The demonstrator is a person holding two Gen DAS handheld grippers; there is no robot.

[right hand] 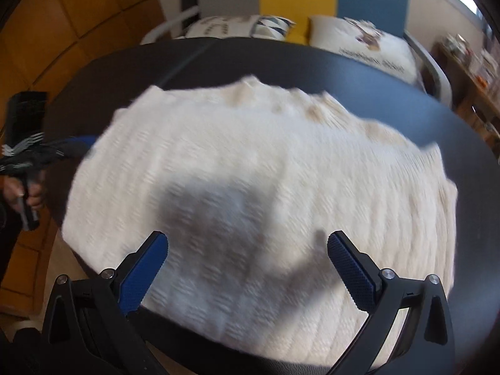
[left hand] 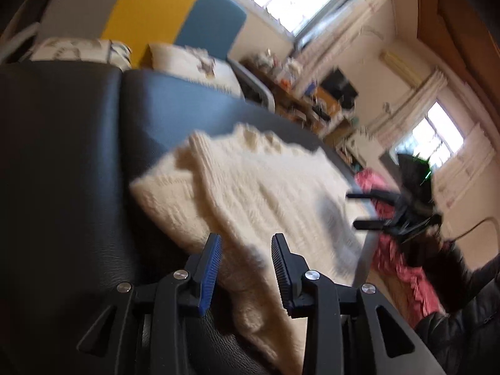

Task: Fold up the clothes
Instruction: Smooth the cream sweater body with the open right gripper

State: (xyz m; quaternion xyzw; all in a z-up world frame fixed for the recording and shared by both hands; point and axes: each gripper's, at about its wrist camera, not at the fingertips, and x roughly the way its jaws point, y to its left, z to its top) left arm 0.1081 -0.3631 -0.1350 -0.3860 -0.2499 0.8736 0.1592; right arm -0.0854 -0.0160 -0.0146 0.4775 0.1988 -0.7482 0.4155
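Note:
A cream knitted sweater (left hand: 265,181) lies spread flat on a dark leather-covered table (left hand: 78,156). My left gripper (left hand: 247,247) is low at the sweater's near left edge. Its jaws stand apart with a fold of the knit running between them, and the pads do not press on it, so it is open. My right gripper (right hand: 247,247) hovers wide open above the middle of the sweater (right hand: 250,143), casting a shadow on it, with nothing between its fingers. It also shows blurred at the sweater's right side (left hand: 351,211). In the right wrist view the left gripper (right hand: 75,145) appears blurred at the left, held by a hand (right hand: 28,193).
Two chairs with printed cushions (right hand: 368,43) stand behind the table (right hand: 406,103). A red cloth (left hand: 403,268) lies beyond the table's right edge. A cluttered shelf (left hand: 300,93) stands under the windows. Wooden panelling (right hand: 78,15) covers the left wall.

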